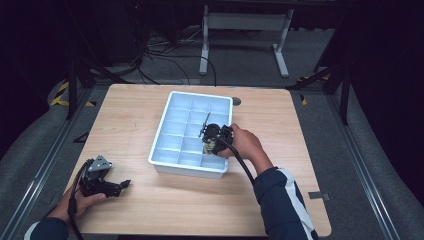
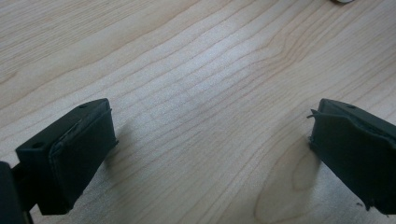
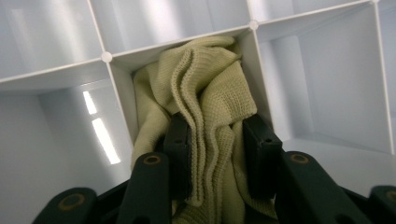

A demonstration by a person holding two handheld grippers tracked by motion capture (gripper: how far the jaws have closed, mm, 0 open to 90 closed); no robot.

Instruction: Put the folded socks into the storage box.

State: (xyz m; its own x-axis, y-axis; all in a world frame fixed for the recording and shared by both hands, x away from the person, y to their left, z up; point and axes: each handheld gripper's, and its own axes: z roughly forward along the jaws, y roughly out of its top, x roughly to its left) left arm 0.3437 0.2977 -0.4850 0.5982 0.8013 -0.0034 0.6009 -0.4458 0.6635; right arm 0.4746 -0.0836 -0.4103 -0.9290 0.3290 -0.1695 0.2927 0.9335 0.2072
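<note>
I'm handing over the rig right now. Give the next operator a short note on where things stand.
Right tool: down in a compartment of the white tray, pale knitted cloth between its jaws, right jaw apart from it.
Left tool: open, nothing in it, low over the table left of the tray.
Done: cloth is in the compartment.
Left: lift the right tool clear.
</note>
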